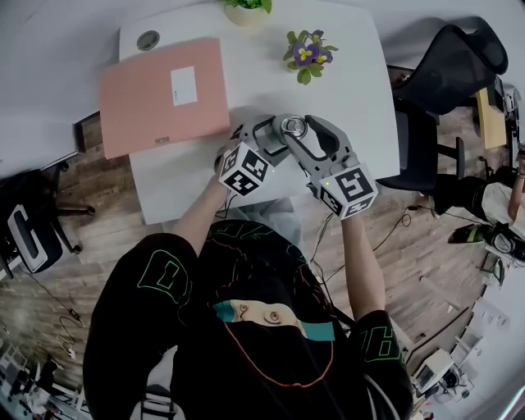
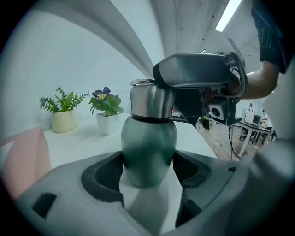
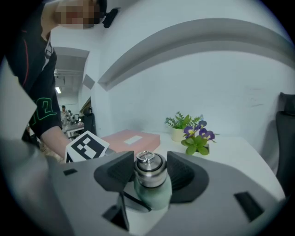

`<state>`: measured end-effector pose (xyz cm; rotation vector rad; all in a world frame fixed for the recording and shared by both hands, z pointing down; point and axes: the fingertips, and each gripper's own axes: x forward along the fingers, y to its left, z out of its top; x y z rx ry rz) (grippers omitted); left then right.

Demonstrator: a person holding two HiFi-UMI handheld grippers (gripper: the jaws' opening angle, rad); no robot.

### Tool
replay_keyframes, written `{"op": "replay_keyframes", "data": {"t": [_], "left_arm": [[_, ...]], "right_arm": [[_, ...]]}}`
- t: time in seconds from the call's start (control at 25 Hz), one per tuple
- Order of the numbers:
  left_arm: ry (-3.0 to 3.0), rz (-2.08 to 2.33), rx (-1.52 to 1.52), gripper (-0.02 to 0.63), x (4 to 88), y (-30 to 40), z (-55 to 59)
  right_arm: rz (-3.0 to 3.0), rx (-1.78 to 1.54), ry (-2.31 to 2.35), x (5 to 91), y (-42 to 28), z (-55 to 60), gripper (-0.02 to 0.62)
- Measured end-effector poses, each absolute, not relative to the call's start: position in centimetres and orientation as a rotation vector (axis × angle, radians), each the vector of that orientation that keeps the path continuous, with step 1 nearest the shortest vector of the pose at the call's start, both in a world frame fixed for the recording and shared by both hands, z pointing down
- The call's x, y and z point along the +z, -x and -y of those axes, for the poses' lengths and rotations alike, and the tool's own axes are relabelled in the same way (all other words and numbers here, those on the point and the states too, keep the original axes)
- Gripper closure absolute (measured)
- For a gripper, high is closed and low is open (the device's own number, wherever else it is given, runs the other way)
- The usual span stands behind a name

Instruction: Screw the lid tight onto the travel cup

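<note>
A pale green travel cup (image 2: 148, 152) with a steel lid (image 2: 150, 99) stands upright on the white table (image 1: 361, 107). My left gripper (image 2: 147, 173) is shut on the cup's rounded body, a dark pad pressing each side. From the other side my right gripper (image 3: 150, 169) is shut on the lid (image 3: 150, 167), its pads against the lid's two sides. A small ring stands on top of the lid. In the head view both grippers meet at the cup's lid (image 1: 293, 125) near the table's front edge, the left gripper (image 1: 271, 139) at left and the right gripper (image 1: 305, 135) at right.
A pink folder (image 1: 164, 94) lies on the table left of the cup. A pot of purple flowers (image 1: 308, 53) and a green plant pot (image 1: 246, 8) stand behind. A black office chair (image 1: 447, 74) is at the table's right side.
</note>
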<state>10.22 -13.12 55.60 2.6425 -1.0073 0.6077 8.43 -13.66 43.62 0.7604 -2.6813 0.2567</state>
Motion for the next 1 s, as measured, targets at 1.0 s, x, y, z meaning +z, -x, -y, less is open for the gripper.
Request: {"op": "replay_keyframes", "data": {"t": [1.0], "left_arm": [[-2.640, 1.024, 0.622, 0.258, 55.7, -10.1, 13.3]], "right_arm": [[2.635, 0.096, -0.827, 43.0, -9.3, 13.0, 0.351]]}}
